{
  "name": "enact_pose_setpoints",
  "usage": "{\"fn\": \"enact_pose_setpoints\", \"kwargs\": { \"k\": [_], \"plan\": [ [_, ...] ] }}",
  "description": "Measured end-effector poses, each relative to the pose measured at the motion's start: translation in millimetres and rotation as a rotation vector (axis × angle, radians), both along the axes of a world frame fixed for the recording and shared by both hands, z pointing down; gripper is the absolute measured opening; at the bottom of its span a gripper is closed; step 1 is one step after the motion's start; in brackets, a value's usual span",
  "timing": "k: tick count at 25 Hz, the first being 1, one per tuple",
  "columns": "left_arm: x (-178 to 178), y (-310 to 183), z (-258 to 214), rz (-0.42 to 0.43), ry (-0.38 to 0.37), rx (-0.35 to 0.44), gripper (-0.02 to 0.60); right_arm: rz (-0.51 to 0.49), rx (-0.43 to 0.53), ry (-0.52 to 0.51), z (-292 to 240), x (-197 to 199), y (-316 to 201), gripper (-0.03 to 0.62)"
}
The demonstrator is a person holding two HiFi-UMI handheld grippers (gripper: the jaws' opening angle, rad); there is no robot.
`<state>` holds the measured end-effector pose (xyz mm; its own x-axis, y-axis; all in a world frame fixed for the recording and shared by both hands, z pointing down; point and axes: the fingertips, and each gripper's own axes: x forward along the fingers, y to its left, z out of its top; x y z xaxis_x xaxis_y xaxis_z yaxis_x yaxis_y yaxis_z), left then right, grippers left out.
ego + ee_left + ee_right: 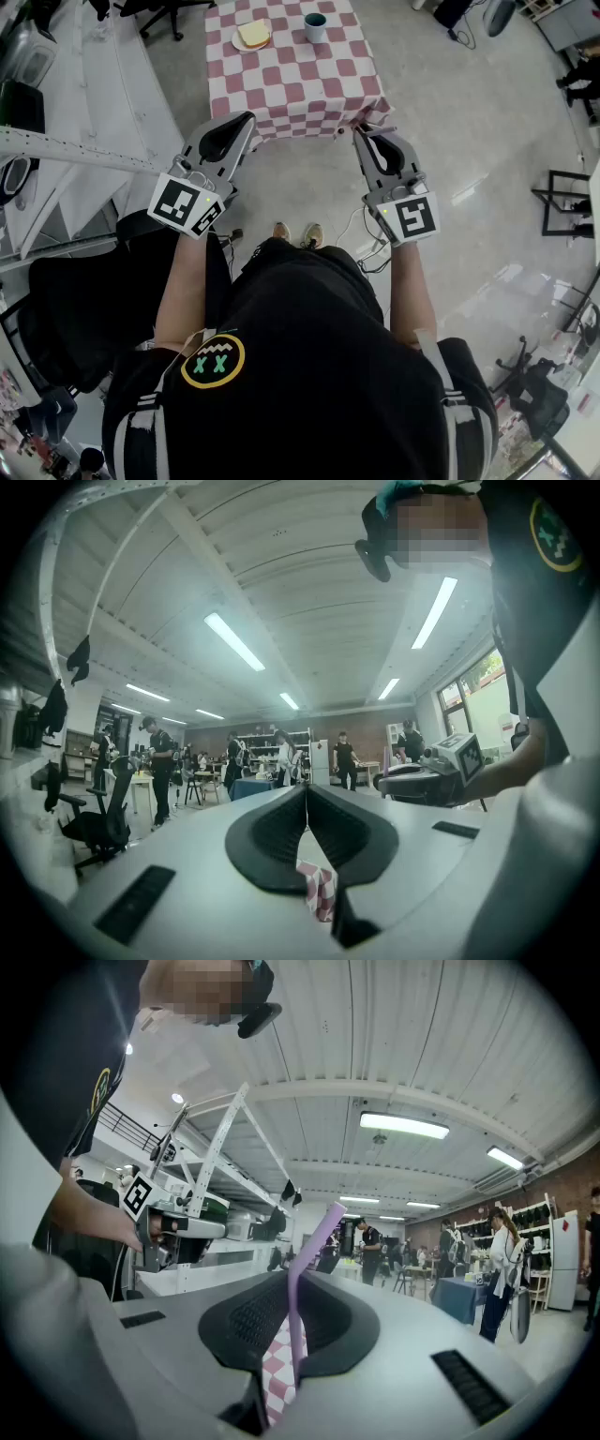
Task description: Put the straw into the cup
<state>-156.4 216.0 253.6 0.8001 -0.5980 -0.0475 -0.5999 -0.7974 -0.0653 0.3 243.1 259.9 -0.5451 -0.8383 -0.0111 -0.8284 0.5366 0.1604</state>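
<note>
There are two tools, one straw, one cup, one plate and one surface. The cup (315, 26) stands at the far end of the checked surface (300, 84), with the plate (236, 43) just to its left, carrying what looks like one yellow slice of bread (253, 33). Both tools are held level, well short of the cup, at the near edge of its surface. The left tool (242, 120) is to the cup's near left and the right tool (361, 133) to its near right. In the right gripper view the right tool (292, 1283) is clamped narrow on the purple straw (314, 1241), which sticks up slanted out of the jaws. In the left gripper view the left tool (307, 794) has its jaws closed together, with nothing between them. From the head view the straw cannot be made out. The cup's inside shows only as a dark teal patch. The surface's far edge is cut off at the top of the frame, just beyond the cup.
</note>
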Motion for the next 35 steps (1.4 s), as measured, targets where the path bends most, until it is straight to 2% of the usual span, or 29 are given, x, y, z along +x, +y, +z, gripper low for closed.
{"fn": "enact_pose_setpoints", "kwargs": {
  "k": [18, 35],
  "plan": [
    [4.6, 2.1, 2.3, 0.001, -0.007, -0.006, 0.02, 0.035, -0.009, -0.019, 3.1, 15.0, 0.7, 0.054],
    [36.2, 15.4, -3.2, -0.015, -0.024, 0.01, 0.02, 0.007, 0.012, -0.052, 0.6, 41.8, 13.6, 0.057]
  ]
}}
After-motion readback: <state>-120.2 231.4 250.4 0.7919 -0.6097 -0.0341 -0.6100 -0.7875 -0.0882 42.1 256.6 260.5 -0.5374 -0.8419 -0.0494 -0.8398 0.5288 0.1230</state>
